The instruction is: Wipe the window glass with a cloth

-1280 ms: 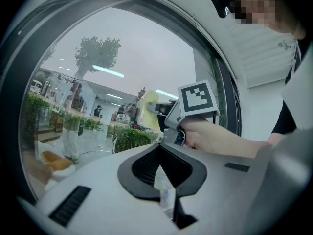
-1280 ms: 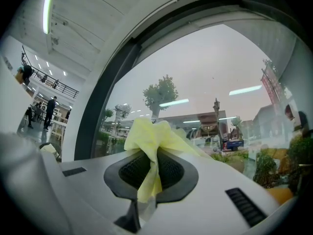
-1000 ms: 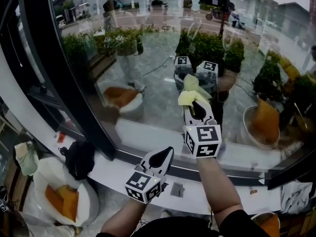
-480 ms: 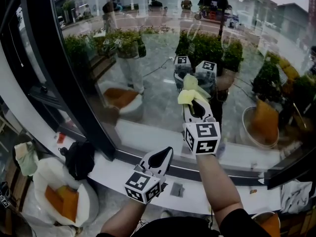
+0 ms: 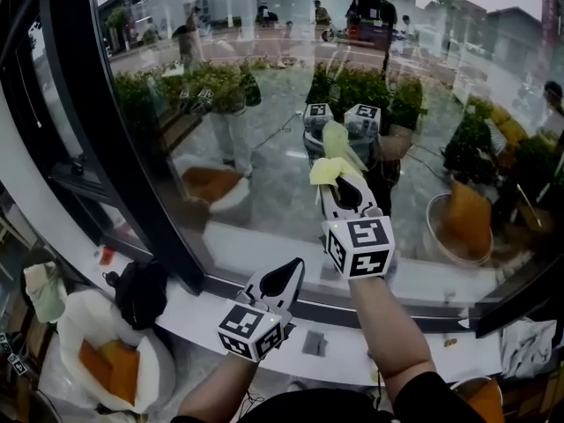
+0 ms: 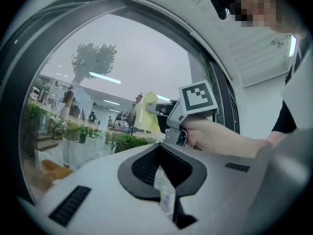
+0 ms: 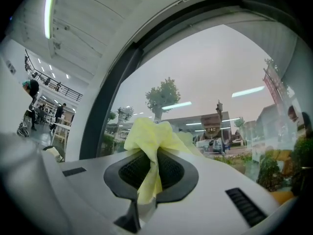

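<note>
While pinching cloth point(image 5: 337, 159) in right fingers point(image 5: 330, 203) at glass point(image 5: 264, 104), mid-wipe; left fingers point(image 5: 267, 282) closed, idle; next: sweep on, keeping pressure.

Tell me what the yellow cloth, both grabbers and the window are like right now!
yellow cloth: bunched up, pinched in the right gripper, tip seems to touch the glass.
right gripper: raised to the glass, jaws shut on the yellow cloth.
left gripper: low by the white sill, jaws together on a pale scrap.
window glass: full of reflections.
</note>
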Demonstrator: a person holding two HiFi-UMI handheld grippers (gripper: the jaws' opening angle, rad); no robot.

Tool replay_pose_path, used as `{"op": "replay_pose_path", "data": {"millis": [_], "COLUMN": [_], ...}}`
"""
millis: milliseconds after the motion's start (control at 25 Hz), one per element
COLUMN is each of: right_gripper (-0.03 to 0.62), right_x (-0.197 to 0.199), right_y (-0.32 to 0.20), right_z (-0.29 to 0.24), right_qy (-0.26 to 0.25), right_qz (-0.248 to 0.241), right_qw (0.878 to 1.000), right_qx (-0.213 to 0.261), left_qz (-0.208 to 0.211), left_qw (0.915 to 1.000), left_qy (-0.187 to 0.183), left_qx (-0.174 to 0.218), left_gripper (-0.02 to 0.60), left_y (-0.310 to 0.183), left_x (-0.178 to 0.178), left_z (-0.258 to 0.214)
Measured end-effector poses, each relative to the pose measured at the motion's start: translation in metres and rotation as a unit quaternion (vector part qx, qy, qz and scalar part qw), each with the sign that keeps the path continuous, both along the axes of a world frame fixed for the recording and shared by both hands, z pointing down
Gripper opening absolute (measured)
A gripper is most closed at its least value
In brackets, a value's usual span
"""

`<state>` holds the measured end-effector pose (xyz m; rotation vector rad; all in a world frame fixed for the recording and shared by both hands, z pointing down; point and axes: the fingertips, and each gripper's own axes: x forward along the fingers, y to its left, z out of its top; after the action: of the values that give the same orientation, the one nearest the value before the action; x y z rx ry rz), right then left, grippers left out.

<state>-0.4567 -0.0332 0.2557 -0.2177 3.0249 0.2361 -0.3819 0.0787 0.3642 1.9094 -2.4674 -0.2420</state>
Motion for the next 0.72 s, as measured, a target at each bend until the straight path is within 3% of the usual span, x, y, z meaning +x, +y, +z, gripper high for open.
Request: {"op": "replay_pose_path", "data": {"millis": [360, 720], "right_gripper": [0.054, 0.052], "right_x": [0.005, -0.002], "right_y": [-0.011, -0.025], "right_z": [-0.056, -0.056], "right_qy": [-0.027, -0.023], "right_qz": [0.020, 0.035], "right_qw": [0.999, 0.998], "right_qx": [0.031, 0.045], "left_qz": [0.026, 0.037], "left_qw": [0.9992, 0.9982], "left_qy": [-0.020, -0.032], "left_qx": [0.023, 0.034], "left_gripper": [0.008, 0.008], "left_y": [-0.021, -0.039], "left_x": [0.003, -0.005], "left_z": [-0.031, -0.049]}}
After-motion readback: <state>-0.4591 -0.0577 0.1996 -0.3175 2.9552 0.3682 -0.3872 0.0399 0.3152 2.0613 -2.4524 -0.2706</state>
